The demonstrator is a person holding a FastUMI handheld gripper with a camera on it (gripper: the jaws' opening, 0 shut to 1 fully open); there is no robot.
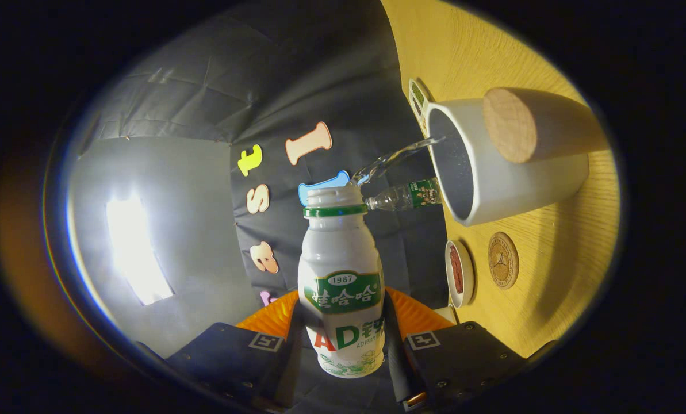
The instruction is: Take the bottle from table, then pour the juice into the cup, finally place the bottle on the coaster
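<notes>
- Between the fingers of the gripper (343,345), clamped on both sides, sits the small white plastic bottle (341,276), tipped toward the grey cup with a wooden handle (492,167).
- A clear stream (397,156) arcs from the bottle's mouth into the cup.
- Hold the tilt steady; keep the stream inside the rim.
- Beside the cup lies the round wooden coaster (503,260), apparently free.

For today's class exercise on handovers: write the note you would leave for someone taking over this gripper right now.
Gripper: shut on the small white plastic bottle with the green label, both fingers pressing its sides.
The bottle is tipped toward the white cup with the round wooden handle end on the yellow wooden table; a clear stream runs from the bottle's mouth into the cup.
Round wooden coaster lies bare on the table beside the cup.
Done: bottle picked up, pouring under way.
Left: finish pouring, right the bottle, set it on the coaster.
</notes>
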